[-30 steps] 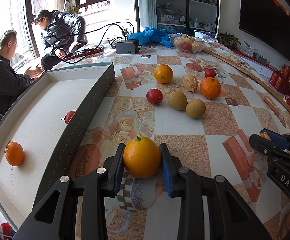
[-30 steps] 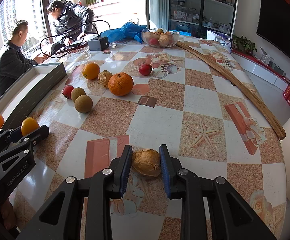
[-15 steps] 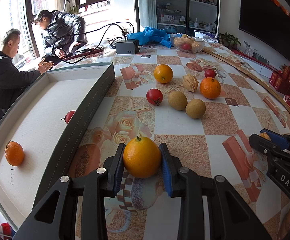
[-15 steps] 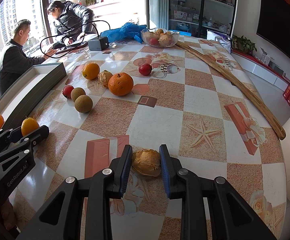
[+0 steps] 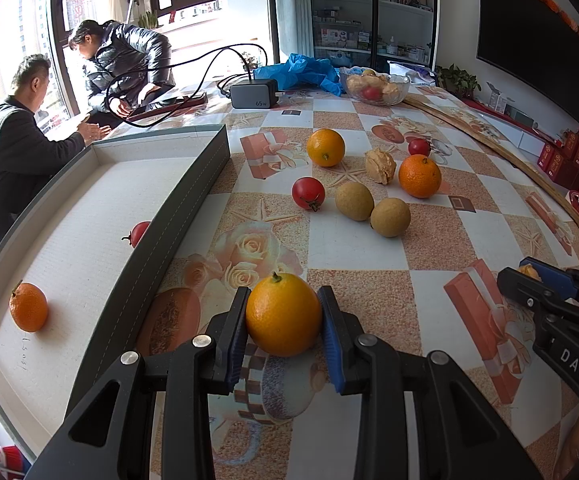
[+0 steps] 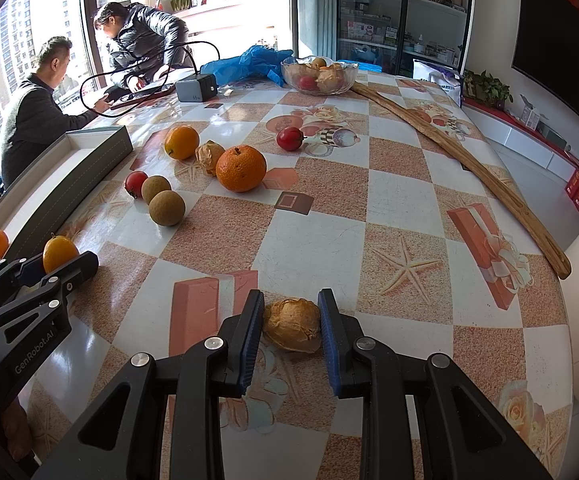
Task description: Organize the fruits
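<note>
A: Clamping an orange (image 5: pixel 283 314) in the left hand-held gripper (image 5: pixel 283 334), beside the tray (image 5: pixel 193 196); the right hand-held gripper (image 6: pixel 291 330) pinches a husk fruit (image 6: pixel 292 325) over the worktop (image 6: pixel 405 192)

B: Squeeze harder and that husk could crush; the round orange might slip out

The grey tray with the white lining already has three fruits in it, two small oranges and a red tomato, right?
Not quite. The grey tray with the white lining holds two fruits, not three: one small orange and a red tomato. The left wrist view shows this. The other nearby orange fruit is outside the tray, between the left gripper fingers.
</note>
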`<state>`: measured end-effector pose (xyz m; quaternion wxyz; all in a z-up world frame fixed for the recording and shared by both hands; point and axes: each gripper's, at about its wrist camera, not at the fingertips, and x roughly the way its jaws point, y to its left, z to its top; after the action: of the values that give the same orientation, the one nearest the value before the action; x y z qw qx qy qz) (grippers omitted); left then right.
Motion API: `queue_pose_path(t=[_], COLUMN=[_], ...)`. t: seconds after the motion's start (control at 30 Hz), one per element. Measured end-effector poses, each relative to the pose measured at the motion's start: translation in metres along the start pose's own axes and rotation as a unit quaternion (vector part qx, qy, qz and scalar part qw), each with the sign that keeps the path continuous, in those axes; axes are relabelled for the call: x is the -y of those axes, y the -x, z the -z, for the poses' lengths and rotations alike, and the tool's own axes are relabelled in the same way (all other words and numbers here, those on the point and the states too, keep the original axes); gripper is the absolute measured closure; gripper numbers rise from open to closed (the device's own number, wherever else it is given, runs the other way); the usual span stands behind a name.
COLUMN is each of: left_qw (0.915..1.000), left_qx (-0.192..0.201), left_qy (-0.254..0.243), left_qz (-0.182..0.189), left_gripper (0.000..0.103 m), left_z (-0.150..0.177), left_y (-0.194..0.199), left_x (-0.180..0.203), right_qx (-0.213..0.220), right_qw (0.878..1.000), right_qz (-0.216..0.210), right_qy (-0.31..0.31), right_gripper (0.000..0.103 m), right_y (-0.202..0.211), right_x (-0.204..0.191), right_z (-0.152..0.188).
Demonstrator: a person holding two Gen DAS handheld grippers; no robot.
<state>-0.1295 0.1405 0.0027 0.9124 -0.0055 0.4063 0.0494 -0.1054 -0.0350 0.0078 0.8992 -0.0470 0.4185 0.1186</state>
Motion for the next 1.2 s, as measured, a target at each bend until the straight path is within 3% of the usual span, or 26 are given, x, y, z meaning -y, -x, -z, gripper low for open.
queue_pose_path(t=[0.57, 0.77, 1.1, 1.2], left_qw=[1.0000, 1.0000, 0.9946, 0.9943], left_qx=[0.000, -0.001, -0.022, -0.019], left_qy=[0.001, 0.006, 0.065, 0.068], left_qz=[0.001, 0.006, 0.077, 0.081], left_gripper=[0.067, 0.067, 0.067, 0.067], left_z=[0.000, 0.000, 0.000, -0.003], left_y=[0.000, 0.001, 0.011, 0.022], left_x=[0.000, -0.002, -0.024, -0.028], right_qx=[0.000, -0.001, -0.037, -0.052], right_qw=[1.000, 0.999, 0.990, 0.985], right_qz=[-0.002, -0.033, -0.083, -0.105], right_qy=[-0.001, -0.031, -0.108, -0.129], right_gripper=[0.075, 0.075, 0.075, 0.075], right_y=[0.000, 0.001, 0.011, 0.008], right_x=[0.000, 0.012, 0.045, 0.048], right_z=[0.000, -0.001, 0.004, -0.001])
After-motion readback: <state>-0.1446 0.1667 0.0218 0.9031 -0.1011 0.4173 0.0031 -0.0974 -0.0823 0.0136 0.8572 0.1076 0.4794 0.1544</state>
